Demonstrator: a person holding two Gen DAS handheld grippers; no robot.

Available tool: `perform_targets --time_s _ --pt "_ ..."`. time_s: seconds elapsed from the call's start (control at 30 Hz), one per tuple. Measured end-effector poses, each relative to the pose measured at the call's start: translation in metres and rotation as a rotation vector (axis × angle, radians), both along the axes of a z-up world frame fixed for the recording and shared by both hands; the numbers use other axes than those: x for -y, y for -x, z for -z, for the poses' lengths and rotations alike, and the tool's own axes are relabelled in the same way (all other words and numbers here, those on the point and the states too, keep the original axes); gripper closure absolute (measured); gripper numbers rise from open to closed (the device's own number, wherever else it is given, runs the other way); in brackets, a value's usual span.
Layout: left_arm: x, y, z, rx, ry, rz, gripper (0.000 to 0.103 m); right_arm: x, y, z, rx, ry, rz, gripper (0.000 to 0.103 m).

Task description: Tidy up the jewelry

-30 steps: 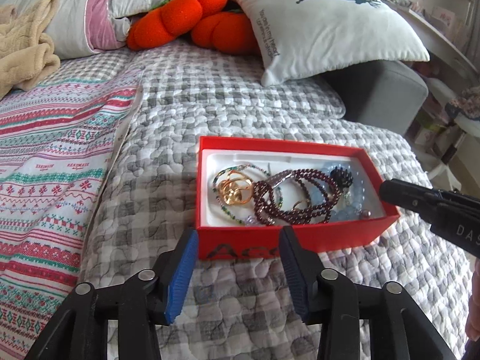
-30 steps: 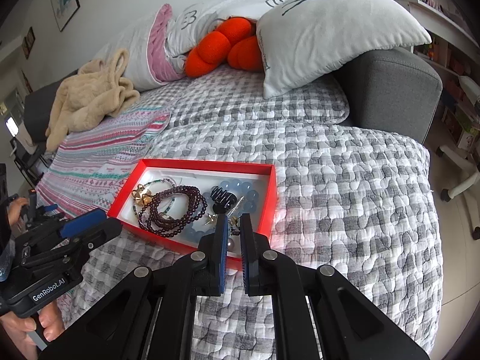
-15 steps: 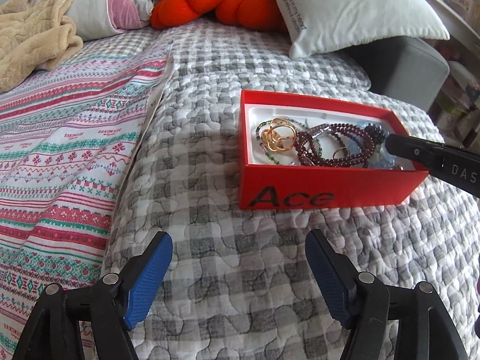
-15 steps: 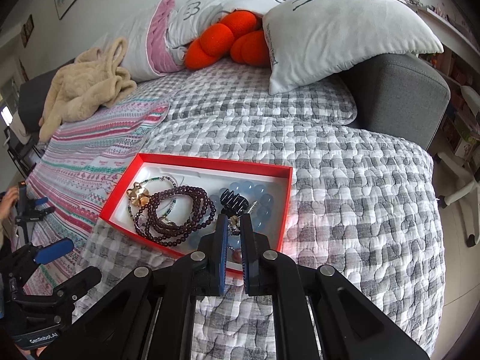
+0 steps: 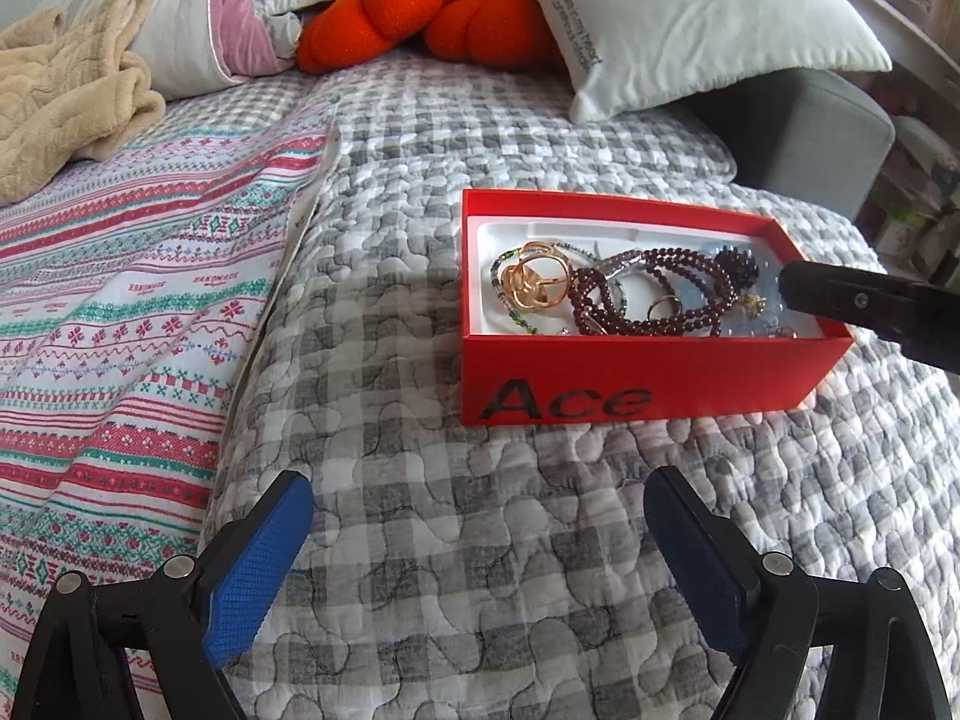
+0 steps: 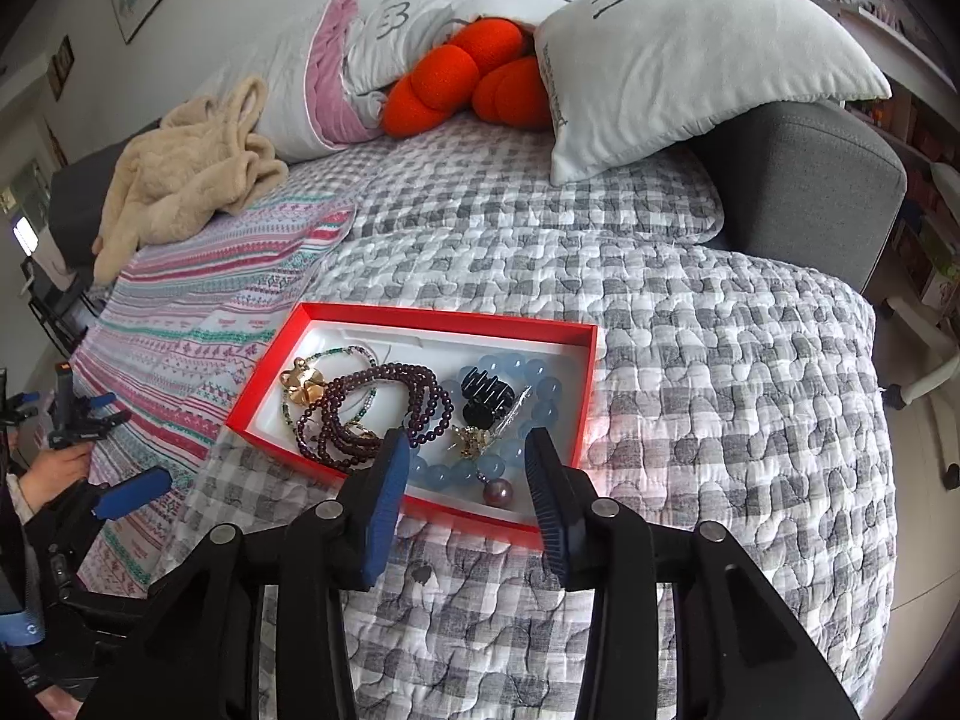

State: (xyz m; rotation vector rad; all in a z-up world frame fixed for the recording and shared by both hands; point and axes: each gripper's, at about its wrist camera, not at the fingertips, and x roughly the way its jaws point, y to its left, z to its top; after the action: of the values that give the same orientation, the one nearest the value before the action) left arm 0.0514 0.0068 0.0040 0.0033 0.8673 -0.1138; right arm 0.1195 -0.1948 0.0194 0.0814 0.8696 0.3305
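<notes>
Both sets of jaws opened over the last second: left gripper (image 5: pixel 477 540) from half-spread to wide, right gripper (image 6: pixel 465 489) from pinched shut to a middling gap, nothing between either pair. Left wrist view also backed off the red box (image 5: pixel 648 378), front wall with its "Ace" lettering now fully visible where it sat tight against the fingers before.

Sits on the grey checked quilt (image 5: pixel 420 540), far and right of the left gripper, directly ahead of the right one. White liner inside, no dividers visible. Contents heaped, not sorted: gold rings (image 5: pixel 534 285) at the left end, dark garnet bead strand (image 6: pixel 384 414) coiled several times across the middle, thin green bead string under it, black claw clip (image 6: pixel 486 393), pale blue bead bracelet (image 6: pixel 540 396) at the right end, small gold charm (image 6: pixel 471 438) and a purple pearl drop (image 6: pixel 499 491) near the front wall.

Likely reason for the layout: right fingers frame the charm and pearl end from above the near wall, probably lining up a pick. Left gripper hangs clear over bare quilt, apparently freeing the box or waiting to steady it.

Handling risk: strands overlap, so lifting one likely drags neighbours.

Further out: striped blanket (image 5: pixel 120 330) on the left, beige fleece (image 6: pixel 192 180), orange cushion (image 6: pixel 456 78) and deer pillow (image 6: pixel 690 54) far side.
</notes>
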Motion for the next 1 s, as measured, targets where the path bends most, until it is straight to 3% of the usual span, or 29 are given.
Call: perform_targets --time_s 0.07,0.23,0.3,0.37,0.4,0.57,1.0 --pt "0.001 0.004 -0.004 0.003 0.003 -0.003 0.008 0.006 0.006 -0.005 0.01 -0.013 0.012 0.047" --pt "0.003 0.01 -0.008 0.0 0.004 -0.031 0.002 0.017 0.022 -0.017 0.02 -0.004 0.044 0.04" --pt "0.005 0.013 -0.009 0.003 -0.016 -0.052 0.001 0.02 0.03 -0.019 0.015 -0.001 0.058 0.026" --pt "0.008 0.016 -0.009 -0.004 -0.037 -0.062 0.001 0.022 0.038 -0.02 0.012 0.015 0.072 0.004" --pt "0.009 0.018 -0.009 -0.005 -0.044 -0.066 0.0 0.022 0.043 -0.02 0.015 0.032 0.079 0.001" --pt "0.007 0.024 -0.006 -0.035 -0.048 -0.098 0.001 0.023 0.065 -0.02 0.029 0.138 0.121 0.0" --pt "0.011 0.036 0.002 -0.074 -0.071 -0.114 0.001 0.029 0.099 -0.008 -0.012 0.196 0.117 0.0"
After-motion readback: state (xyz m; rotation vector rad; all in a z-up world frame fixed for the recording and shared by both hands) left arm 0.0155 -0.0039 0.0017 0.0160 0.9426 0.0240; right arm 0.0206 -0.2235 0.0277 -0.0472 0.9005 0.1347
